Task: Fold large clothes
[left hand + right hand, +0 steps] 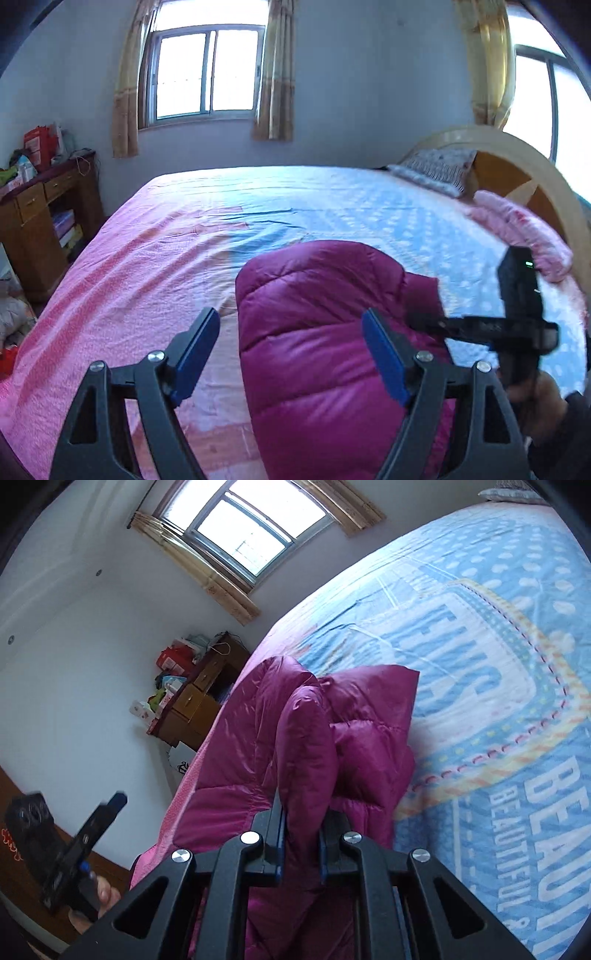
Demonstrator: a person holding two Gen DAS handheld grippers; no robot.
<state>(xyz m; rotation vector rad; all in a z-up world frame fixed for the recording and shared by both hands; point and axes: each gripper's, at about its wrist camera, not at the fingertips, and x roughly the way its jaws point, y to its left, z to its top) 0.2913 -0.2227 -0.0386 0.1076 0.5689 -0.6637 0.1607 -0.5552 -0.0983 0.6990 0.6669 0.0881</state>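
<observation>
My right gripper (301,853) has its fingers pinched tight on a thick fold of the magenta puffer jacket (295,746), with the padded cloth bulging up between the blue pads (280,853). The tool is rolled over to one side, so the bed (498,635) runs steeply across its view. From the left wrist camera I see that same gripper (421,320) reaching in from the right with its tip at the jacket's (317,332) right edge, and the hand (535,402) wrapped around its handle low at the frame's edge.

My left gripper (291,354) is held above the bed (122,280), pointing toward the far window (207,74). Its fingers are spread wide and hold nothing; the jacket's left edge shows in the gap between them, lower down. In the right wrist view, the left gripper (117,800) shows off to the left of the jacket, gripped by my left hand (99,897).

The jacket lies bunched on the near part of the bed, across the pink and blue sheet. A pillow (439,168) rests by the headboard (517,173), and a wooden desk (40,218) stands by the far wall.
</observation>
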